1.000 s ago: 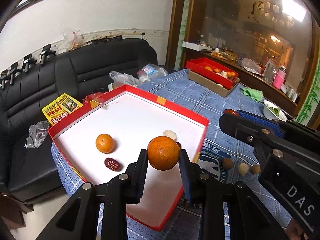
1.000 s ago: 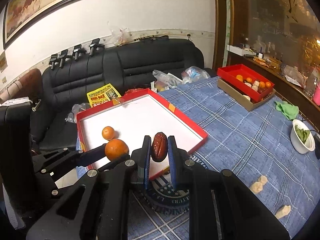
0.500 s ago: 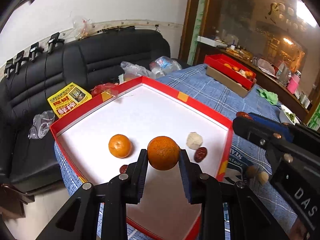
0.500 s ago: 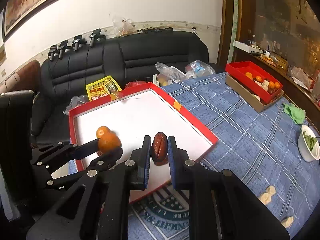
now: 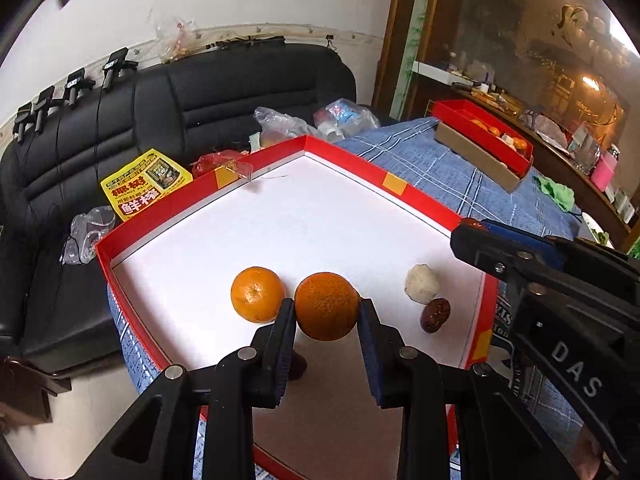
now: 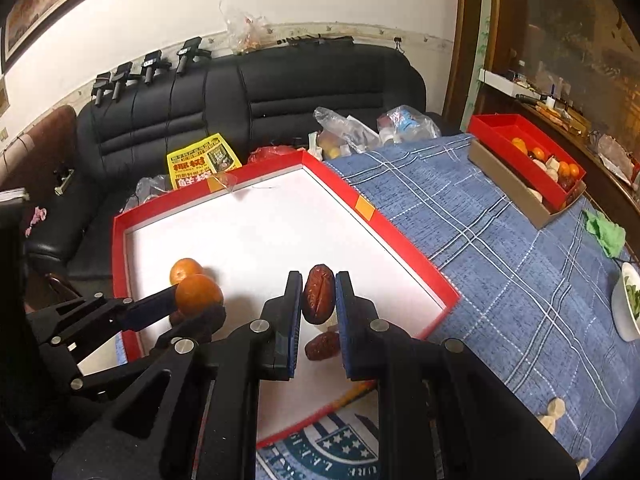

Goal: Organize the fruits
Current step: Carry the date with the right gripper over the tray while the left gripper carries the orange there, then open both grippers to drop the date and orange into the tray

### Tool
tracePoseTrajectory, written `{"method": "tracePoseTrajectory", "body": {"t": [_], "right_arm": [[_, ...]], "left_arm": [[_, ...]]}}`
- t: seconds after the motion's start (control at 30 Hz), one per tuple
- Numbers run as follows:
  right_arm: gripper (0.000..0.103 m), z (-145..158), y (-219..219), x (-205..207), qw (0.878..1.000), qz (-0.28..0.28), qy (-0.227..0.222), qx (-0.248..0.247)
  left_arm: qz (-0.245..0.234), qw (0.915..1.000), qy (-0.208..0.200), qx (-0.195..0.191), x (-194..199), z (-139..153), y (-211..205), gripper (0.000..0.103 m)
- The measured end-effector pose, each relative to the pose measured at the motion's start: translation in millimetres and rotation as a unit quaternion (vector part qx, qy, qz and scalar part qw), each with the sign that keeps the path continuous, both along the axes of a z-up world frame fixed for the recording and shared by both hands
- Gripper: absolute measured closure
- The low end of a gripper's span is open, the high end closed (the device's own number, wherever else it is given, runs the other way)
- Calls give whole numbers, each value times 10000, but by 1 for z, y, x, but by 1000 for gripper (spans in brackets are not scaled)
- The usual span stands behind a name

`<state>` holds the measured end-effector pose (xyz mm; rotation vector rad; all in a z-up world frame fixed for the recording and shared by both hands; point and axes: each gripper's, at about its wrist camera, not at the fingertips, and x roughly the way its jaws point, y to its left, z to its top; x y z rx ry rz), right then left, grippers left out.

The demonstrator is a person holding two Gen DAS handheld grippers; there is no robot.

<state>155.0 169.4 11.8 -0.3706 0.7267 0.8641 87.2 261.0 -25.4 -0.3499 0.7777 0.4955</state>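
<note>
My left tongs (image 5: 326, 312) pinch an orange (image 5: 326, 306) beside its twin (image 5: 257, 294) over the red tray (image 5: 352, 160), while my right tongs (image 6: 318, 300) squeeze a date (image 6: 319, 294) above another date (image 6: 322, 346), so like joins like.
</note>
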Motion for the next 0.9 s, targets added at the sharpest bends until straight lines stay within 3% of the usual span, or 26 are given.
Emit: {"method": "tracePoseTrajectory", "body": {"t": [0.9], "right_arm": [[87, -38, 33, 42, 9981, -173, 396, -435]], "left_arm": [[-35, 9985, 504, 211, 41, -15, 11, 73]]}}
